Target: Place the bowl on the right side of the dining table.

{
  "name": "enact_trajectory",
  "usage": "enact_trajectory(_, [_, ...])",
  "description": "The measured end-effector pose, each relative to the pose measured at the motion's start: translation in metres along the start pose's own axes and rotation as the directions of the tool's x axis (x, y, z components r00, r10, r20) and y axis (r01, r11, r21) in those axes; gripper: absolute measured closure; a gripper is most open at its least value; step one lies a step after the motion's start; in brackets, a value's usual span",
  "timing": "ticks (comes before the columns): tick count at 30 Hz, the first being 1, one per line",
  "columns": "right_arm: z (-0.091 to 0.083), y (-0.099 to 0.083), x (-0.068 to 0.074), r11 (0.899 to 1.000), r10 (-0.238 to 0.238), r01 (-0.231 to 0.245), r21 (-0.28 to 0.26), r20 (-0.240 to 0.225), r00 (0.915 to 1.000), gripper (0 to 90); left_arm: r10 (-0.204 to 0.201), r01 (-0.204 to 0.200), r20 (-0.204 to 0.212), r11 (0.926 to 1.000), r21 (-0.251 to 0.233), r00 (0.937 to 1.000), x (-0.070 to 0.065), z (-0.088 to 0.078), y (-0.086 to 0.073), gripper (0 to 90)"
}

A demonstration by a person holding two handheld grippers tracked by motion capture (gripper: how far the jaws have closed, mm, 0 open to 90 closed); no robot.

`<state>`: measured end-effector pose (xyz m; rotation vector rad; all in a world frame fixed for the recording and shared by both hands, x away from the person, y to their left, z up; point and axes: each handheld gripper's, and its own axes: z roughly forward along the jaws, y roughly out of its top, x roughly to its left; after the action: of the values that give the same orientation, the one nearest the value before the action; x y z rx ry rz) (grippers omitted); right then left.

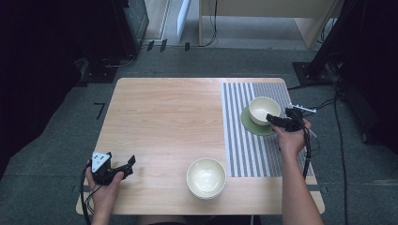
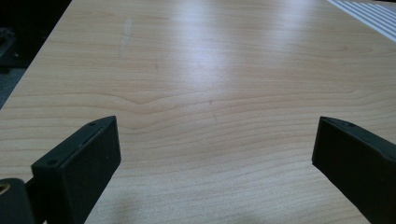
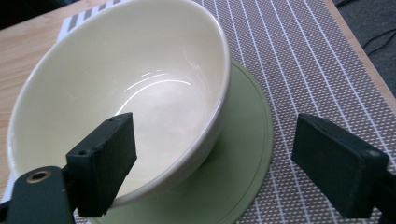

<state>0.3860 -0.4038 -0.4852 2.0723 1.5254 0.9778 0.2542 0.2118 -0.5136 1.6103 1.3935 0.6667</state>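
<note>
A cream bowl (image 1: 264, 110) (image 3: 140, 93) stands upright on a green plate (image 1: 256, 126) (image 3: 238, 154) at the far right of the table, on a striped placemat (image 1: 253, 140). My right gripper (image 1: 274, 120) (image 3: 219, 140) is at the bowl's near right side and is open. One jaw hangs over the inside of the bowl, the other stands outside it above the mat, and neither pad presses on the wall. My left gripper (image 1: 126, 164) (image 2: 215, 149) rests open near the table's front left corner, with only bare wood (image 2: 210, 70) between its jaws.
A second cream bowl (image 1: 205, 177), seemingly stacked on another, stands near the front edge at the middle. The placemat (image 3: 317, 56) covers the right part of the wooden table (image 1: 164, 117). Cables trail off the table's right side.
</note>
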Motion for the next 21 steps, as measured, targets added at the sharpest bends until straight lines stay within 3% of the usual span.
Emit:
enact_trajectory(11, [-0.010, -0.008, 0.003, 0.997, -0.051, 0.050, -0.061, -0.015, 0.9986, 1.8, 0.000, 0.000, -0.002, 1.0000, 0.000, 1.0000, 0.000, 0.000, 0.000, 1.0])
enact_trajectory(21, [-0.020, -0.015, 0.008, 0.988, -0.085, 0.081, -0.129, -0.027, 0.9960, 0.0, -0.001, 0.001, -0.001, 1.0000, 0.000, 1.0000, 0.000, 0.000, 0.000, 1.0])
